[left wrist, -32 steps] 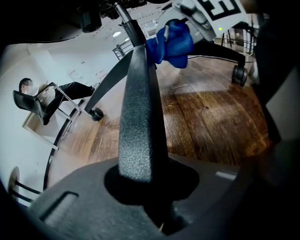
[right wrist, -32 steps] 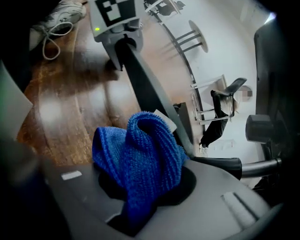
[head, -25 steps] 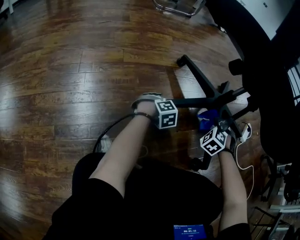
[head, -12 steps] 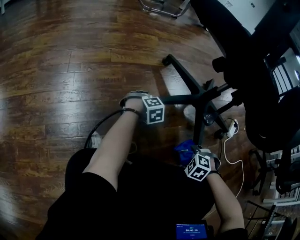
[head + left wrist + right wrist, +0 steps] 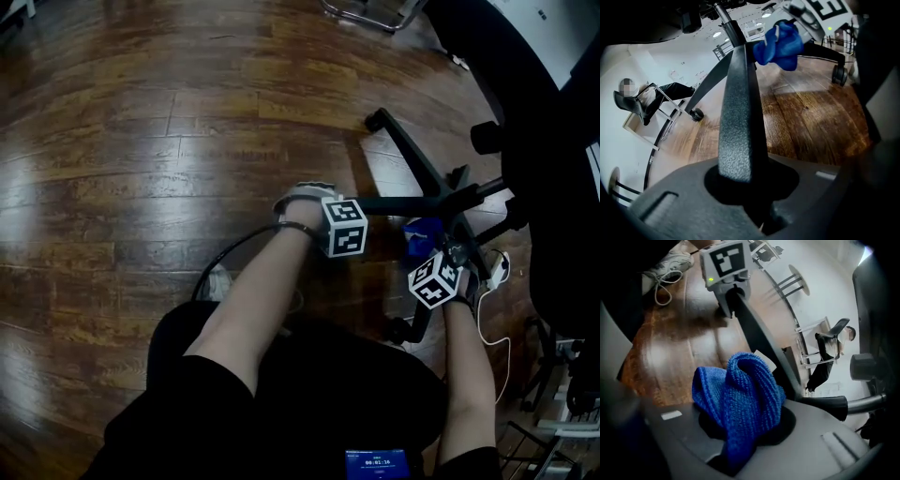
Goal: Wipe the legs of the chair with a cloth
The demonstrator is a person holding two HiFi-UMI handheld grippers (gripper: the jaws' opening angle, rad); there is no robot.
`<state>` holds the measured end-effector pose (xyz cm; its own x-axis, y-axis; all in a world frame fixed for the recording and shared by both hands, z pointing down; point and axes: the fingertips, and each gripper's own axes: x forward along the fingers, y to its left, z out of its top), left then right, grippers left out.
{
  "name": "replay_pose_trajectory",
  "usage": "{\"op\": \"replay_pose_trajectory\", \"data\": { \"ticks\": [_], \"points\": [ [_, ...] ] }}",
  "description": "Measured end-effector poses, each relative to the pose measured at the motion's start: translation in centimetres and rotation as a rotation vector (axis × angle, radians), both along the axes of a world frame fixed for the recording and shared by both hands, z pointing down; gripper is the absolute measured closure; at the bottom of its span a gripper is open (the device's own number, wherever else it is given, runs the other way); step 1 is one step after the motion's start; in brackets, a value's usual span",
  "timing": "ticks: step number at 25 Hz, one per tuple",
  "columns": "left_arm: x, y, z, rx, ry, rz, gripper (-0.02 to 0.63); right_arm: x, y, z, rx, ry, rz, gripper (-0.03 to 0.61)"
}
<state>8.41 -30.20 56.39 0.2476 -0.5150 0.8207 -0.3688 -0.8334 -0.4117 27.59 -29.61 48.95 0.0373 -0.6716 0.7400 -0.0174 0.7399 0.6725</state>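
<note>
You are crouched over a dark wooden floor [image 5: 141,141] beside a black office chair [image 5: 553,141], whose star base spreads in front of you. Your left gripper [image 5: 750,185] has its jaws clamped on one textured black chair leg [image 5: 738,117], near the leg's outer end. This looks like a brace, so the chair cannot roll or swivel while you rub. Your right gripper [image 5: 745,430] pinches a bunched blue cloth [image 5: 738,394], with a thick fold standing up out of the jaws to give a padded face for wiping. The cloth sits at the far end of that same leg, close to the central hub [image 5: 450,192]. It seems to rest against the leg, though no view shows the contact clearly. Another leg angles away to a caster [image 5: 375,120], well apart from both grippers.
</note>
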Motion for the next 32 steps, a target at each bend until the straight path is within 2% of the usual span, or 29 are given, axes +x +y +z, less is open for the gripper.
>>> {"op": "replay_pose_trajectory", "data": {
  "ticks": [3, 6, 11, 15, 18, 20, 22, 24, 27, 32],
  "points": [
    [0.0, -0.1, 0.0, 0.007, 0.003, 0.002, 0.551, -0.3, -1.7, -0.6, 0.046, -0.008, 0.015, 0.497],
    [-0.2, 0.0, 0.1, 0.004, 0.001, 0.003, 0.551, -0.3, -0.3, -0.1, 0.028, 0.015, 0.008, 0.499],
    [-0.2, 0.2, 0.4, -0.01, 0.003, 0.012, 0.551, 0.6, 8.0, 2.4, -0.157, 0.062, 0.002, 0.499],
    [-0.5, 0.1, 0.4, -0.02, -0.001, 0.001, 0.551, 1.3, 15.1, 4.1, -0.275, 0.045, -0.027, 0.499],
    [-0.4, 0.2, 0.5, -0.039, 0.0, -0.01, 0.551, 2.1, 17.7, 4.9, -0.342, 0.076, -0.023, 0.499],
    [-0.1, 0.4, 0.6, -0.05, 0.002, -0.005, 0.551, 2.4, 17.9, 5.1, -0.354, 0.089, -0.01, 0.499],
    [0.1, 0.6, 0.6, -0.055, 0.003, 0.002, 0.551, 2.5, 17.3, 5.1, -0.342, 0.095, -0.009, 0.499],
    [0.0, 0.6, 0.7, -0.053, -0.001, 0.004, 0.551, 2.3, 15.4, 4.8, -0.286, 0.092, -0.027, 0.499],
    [0.0, 0.3, 0.4, -0.038, -0.001, 0.002, 0.551, 1.7, 10.1, 3.5, -0.165, 0.075, -0.028, 0.499],
    [0.2, 0.4, 0.4, -0.021, -0.006, 0.001, 0.551, 0.6, 0.7, 1.0, 0.012, 0.073, 0.027, 0.497]
  ]
}}
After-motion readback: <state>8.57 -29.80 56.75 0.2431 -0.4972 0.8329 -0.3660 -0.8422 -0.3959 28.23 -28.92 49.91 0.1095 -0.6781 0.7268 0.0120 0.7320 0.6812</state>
